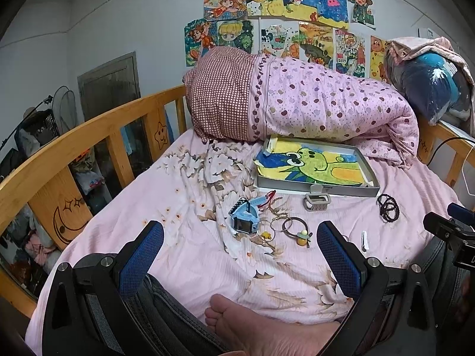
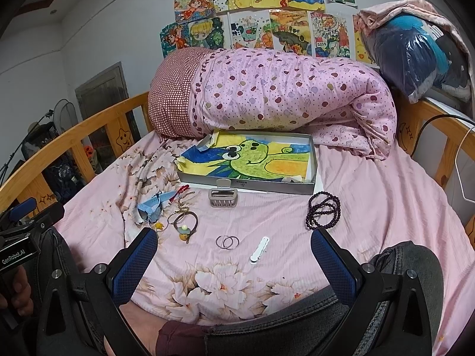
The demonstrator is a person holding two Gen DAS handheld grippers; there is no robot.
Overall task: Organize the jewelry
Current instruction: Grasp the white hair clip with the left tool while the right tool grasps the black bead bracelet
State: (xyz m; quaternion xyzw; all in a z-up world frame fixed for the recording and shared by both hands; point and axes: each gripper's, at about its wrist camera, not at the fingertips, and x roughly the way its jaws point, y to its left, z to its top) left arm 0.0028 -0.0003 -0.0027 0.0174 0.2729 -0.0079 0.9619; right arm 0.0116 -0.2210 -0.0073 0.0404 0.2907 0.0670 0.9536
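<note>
Fingers of both grippers are spread wide with nothing held: left gripper, right gripper, both low over the bed, above the person's knees. Nearest the right gripper, two thin rings and a white clip lie flat on the sheet; light, stiff and slippery, likely best pinched across the edge, with sheet snagging to be expected. Left of those, the hair tie with charm is soft and can be taken at the band. The blue watch is bulkier; the rigid case is judged the safest hold. The bead bracelet, well apart to the right, is limp and will sag; a bunched section should be gripped. Further back, the grey claw clip sits just before the tray, lined with a frog drawing and holding no jewelry.
</note>
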